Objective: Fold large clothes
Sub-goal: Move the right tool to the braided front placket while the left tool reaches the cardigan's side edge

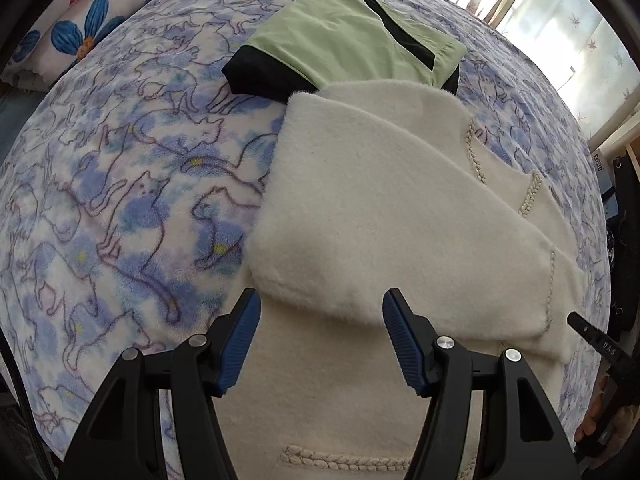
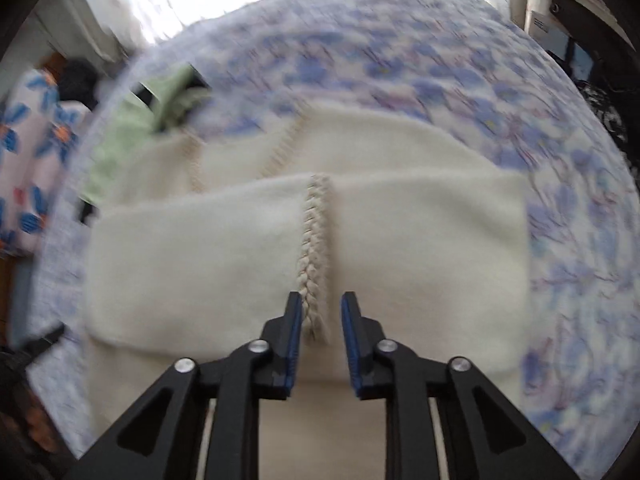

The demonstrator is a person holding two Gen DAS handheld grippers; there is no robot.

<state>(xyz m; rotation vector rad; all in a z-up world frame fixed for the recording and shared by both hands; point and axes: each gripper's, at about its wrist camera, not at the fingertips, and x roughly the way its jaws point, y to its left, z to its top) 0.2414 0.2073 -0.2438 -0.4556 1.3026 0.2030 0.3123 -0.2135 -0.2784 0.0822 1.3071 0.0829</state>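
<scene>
A: Left wrist view first. What is lying where?

B: A cream fuzzy sweater point(image 1: 380, 216) is lying folded on the cat-print fleece blanket point(image 1: 120, 208), with braided trim point(image 1: 528, 196) running along its edges. A folded green and black garment point(image 1: 344, 40) is touching the sweater's far edge. A blue-flowered pillow point(image 1: 80, 20) is sitting far off to the sweater's left.

A: And the left gripper point(image 1: 320, 340)?

B: It is hovering over the sweater's near edge, its 2 blue-padded fingers point(image 1: 240, 344) spread wide and grasping nothing. The right gripper's black tip point(image 1: 600, 344) is showing at the sweater's right side.

A: Right wrist view?

B: It is blurring heavily. The sweater point(image 2: 200, 260) is filling the middle, a braid point(image 2: 314, 256) running down its upper fold. The right gripper point(image 2: 320, 344) is hanging just above that braid's near end, fingers parted with a gap between them, nothing clamped. The green garment point(image 2: 132, 128) is lying beyond the sweater's far left corner, and the blanket point(image 2: 560, 200) is surrounding it.
</scene>
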